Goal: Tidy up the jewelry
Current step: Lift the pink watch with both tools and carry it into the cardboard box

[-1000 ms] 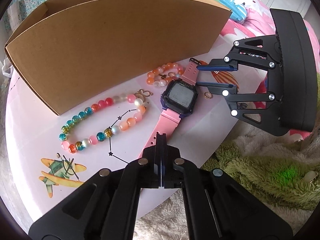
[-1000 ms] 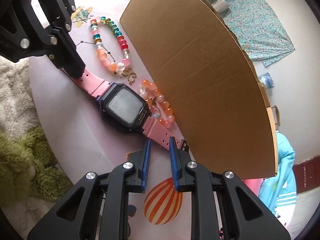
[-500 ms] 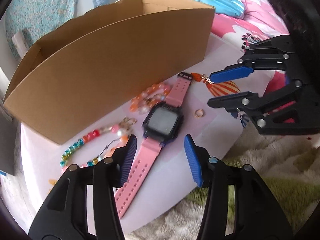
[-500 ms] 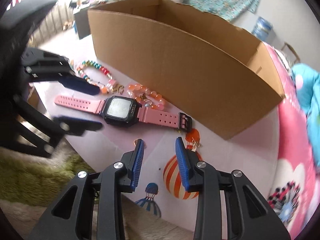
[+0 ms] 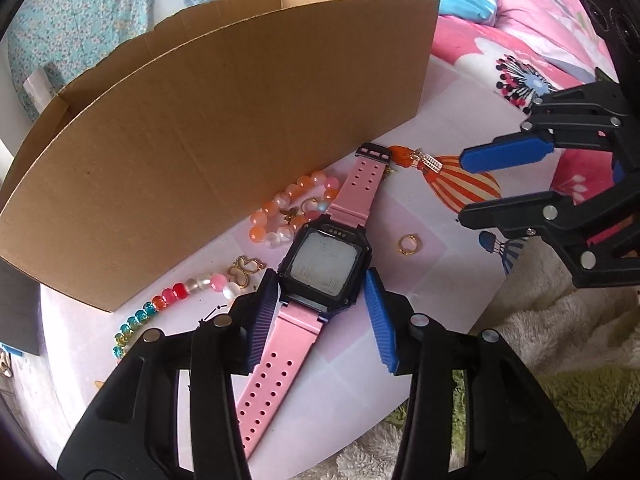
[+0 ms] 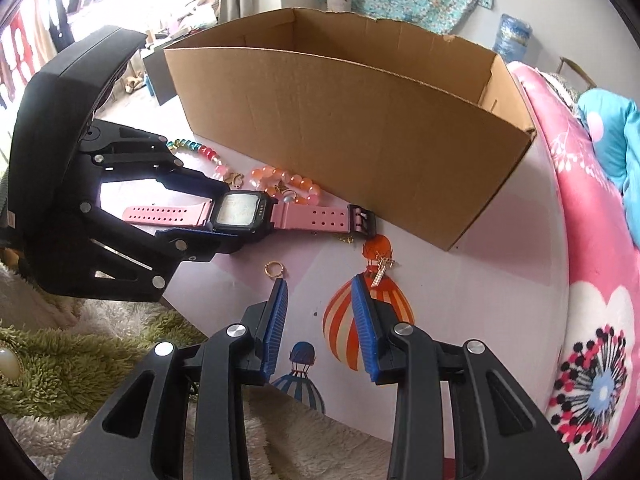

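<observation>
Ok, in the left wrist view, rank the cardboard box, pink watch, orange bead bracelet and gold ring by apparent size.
1. cardboard box
2. pink watch, though it lies nearer the camera
3. orange bead bracelet
4. gold ring

Pink watch [image 5: 320,268], orange-white bracelet [image 5: 294,206], brown box [image 5: 224,120], blue-padded tools

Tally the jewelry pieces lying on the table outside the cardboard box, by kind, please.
Watches: 1, the pink watch
Bead bracelets: 2, the multicolour bracelet and the orange bracelet
Gold rings: 1, the gold ring
Orange pendants: 1, the orange pendant
Total: 5
</observation>
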`<state>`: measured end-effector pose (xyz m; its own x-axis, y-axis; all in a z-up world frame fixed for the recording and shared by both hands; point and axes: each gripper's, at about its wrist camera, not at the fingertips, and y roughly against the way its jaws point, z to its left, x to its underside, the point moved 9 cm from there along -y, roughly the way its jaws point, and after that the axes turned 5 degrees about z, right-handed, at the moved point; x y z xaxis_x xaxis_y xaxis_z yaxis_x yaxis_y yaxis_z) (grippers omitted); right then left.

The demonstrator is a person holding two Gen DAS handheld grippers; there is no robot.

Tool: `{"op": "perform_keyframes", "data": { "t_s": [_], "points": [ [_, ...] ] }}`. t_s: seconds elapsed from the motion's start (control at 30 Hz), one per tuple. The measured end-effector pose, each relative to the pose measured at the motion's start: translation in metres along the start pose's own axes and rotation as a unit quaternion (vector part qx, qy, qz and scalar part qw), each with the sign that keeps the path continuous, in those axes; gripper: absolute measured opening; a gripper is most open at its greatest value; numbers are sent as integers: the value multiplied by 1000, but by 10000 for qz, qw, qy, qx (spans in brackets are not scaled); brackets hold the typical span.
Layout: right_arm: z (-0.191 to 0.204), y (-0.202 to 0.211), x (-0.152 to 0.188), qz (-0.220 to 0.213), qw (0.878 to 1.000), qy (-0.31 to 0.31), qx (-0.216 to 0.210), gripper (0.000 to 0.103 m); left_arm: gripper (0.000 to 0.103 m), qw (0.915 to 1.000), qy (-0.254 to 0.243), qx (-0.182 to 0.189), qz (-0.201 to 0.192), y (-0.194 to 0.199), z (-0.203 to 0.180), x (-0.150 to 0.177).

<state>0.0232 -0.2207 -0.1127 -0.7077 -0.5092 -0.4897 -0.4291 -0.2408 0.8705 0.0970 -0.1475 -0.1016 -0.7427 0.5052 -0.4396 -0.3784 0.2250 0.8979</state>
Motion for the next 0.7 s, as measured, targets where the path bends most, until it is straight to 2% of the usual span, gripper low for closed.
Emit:
{"op": "perform_keyframes", "data": {
  "t_s": [0.2,0.27,0.37,0.53,0.6,0.7],
  "points": [
    [14,-3,-11,-50,9959,811,402,33,42,9955,234,916,69,7,14,9],
    [19,-7,-16,-64,9901,1238,661,33,42,9911,343,1281,116,8,20,11],
    [27,-14,-21,-38,9798,1773,922,33,42,9798,570,1902,232,7,29,10],
    [44,-25,-25,27,9501,2814,1349,33,42,9712,538,2304,298,5,32,10],
    [51,-29,-25,54,9364,3176,1490,33,42,9701,485,2360,303,5,32,11],
    [56,-34,-23,104,9239,3463,1621,32,42,9699,423,2382,289,5,32,10]
  ]
}}
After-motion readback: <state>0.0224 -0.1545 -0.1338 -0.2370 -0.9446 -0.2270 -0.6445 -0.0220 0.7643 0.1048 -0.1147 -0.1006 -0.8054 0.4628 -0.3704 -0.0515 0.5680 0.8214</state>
